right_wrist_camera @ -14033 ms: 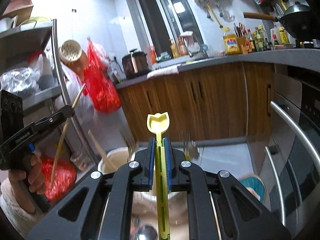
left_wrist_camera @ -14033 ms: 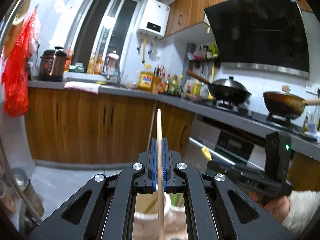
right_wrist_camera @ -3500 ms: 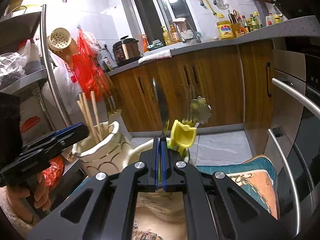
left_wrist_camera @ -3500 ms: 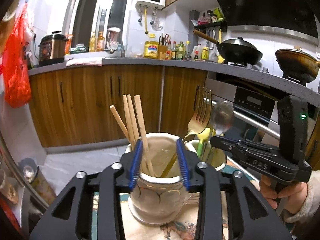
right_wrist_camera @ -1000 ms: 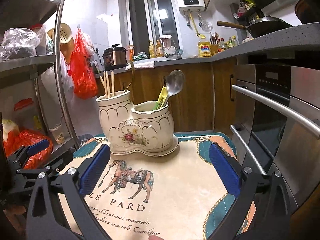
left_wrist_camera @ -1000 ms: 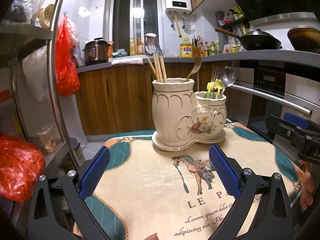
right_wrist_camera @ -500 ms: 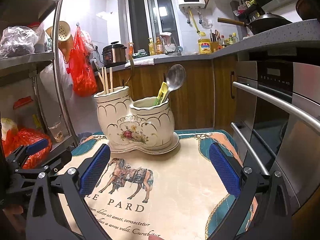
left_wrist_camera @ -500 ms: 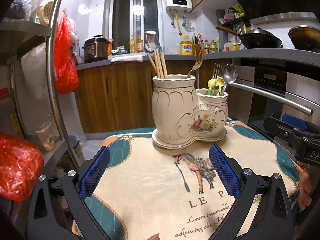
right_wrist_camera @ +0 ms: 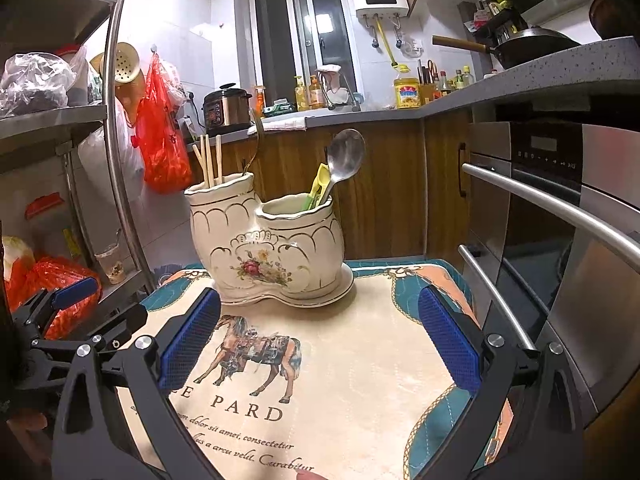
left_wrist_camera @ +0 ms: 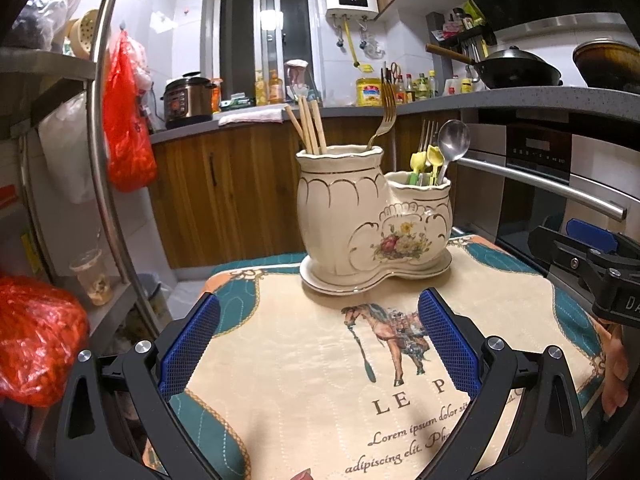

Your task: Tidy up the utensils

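Note:
A cream two-pot ceramic utensil holder (left_wrist_camera: pixel 372 220) (right_wrist_camera: pixel 264 248) stands at the far side of a horse-print mat (left_wrist_camera: pixel 360 376) (right_wrist_camera: pixel 320 368). Its taller pot holds wooden chopsticks (left_wrist_camera: pixel 308 126) (right_wrist_camera: pixel 209 160) and a fork (left_wrist_camera: pixel 386 110). The shorter pot holds a steel spoon (left_wrist_camera: pixel 452 142) (right_wrist_camera: pixel 346 154), yellow-green utensils (left_wrist_camera: pixel 426 162) (right_wrist_camera: pixel 320 186) and another fork. My left gripper (left_wrist_camera: pixel 318 344) is open and empty, low over the mat's near part. My right gripper (right_wrist_camera: pixel 320 344) is likewise open and empty. Each gripper shows at the edge of the other's view.
A metal shelf rack (right_wrist_camera: pixel 116 152) with red bags (left_wrist_camera: pixel 36 332) stands to the left. An oven with a bar handle (right_wrist_camera: pixel 560 208) is close on the right. Wooden cabinets (left_wrist_camera: pixel 224 188) and a cluttered counter (left_wrist_camera: pixel 280 114) lie behind.
Since 14 s ago the chopstick and yellow utensil left my grippers and stand in the holder; both grippers opened and drew back. Over the last second the views barely shift.

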A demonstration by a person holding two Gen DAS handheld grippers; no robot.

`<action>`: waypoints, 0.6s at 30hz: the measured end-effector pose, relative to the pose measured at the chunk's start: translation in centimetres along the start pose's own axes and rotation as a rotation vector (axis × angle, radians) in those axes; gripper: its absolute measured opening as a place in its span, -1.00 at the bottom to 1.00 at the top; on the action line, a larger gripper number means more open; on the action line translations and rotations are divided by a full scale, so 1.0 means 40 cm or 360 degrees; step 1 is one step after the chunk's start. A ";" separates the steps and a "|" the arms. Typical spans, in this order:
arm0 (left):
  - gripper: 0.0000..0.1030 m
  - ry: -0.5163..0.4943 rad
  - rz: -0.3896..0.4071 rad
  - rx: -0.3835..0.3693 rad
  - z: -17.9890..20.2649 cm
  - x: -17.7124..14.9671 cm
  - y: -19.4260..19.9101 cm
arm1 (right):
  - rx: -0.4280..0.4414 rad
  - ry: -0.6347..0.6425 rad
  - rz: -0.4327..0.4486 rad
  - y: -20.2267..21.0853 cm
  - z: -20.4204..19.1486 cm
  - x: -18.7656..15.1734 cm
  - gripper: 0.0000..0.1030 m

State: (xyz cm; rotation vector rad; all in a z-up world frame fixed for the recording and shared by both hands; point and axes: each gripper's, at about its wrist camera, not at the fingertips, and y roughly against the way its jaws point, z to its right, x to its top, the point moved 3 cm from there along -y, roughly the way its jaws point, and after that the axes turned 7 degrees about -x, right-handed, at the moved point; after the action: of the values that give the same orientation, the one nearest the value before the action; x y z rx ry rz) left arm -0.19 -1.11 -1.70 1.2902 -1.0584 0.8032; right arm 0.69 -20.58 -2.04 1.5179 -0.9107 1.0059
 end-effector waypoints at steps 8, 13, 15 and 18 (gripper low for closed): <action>0.91 0.0006 0.0010 0.0001 0.002 0.002 0.003 | 0.0002 0.0007 0.0001 0.000 0.001 -0.002 0.90; 0.91 0.0014 0.0017 -0.0004 0.003 0.003 0.006 | 0.0007 0.0021 -0.0003 -0.001 0.003 -0.004 0.90; 0.91 0.0013 0.0017 -0.0003 0.002 0.003 0.006 | 0.0008 0.0025 -0.0004 -0.001 0.004 -0.006 0.90; 0.91 0.0014 0.0020 -0.0003 0.003 0.004 0.007 | 0.0009 0.0026 -0.0005 -0.002 0.002 -0.006 0.90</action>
State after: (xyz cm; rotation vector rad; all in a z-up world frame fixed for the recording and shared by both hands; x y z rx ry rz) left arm -0.42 -1.22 -1.46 1.2783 -1.0610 0.8163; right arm 0.68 -20.66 -2.30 1.5131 -0.8946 1.0179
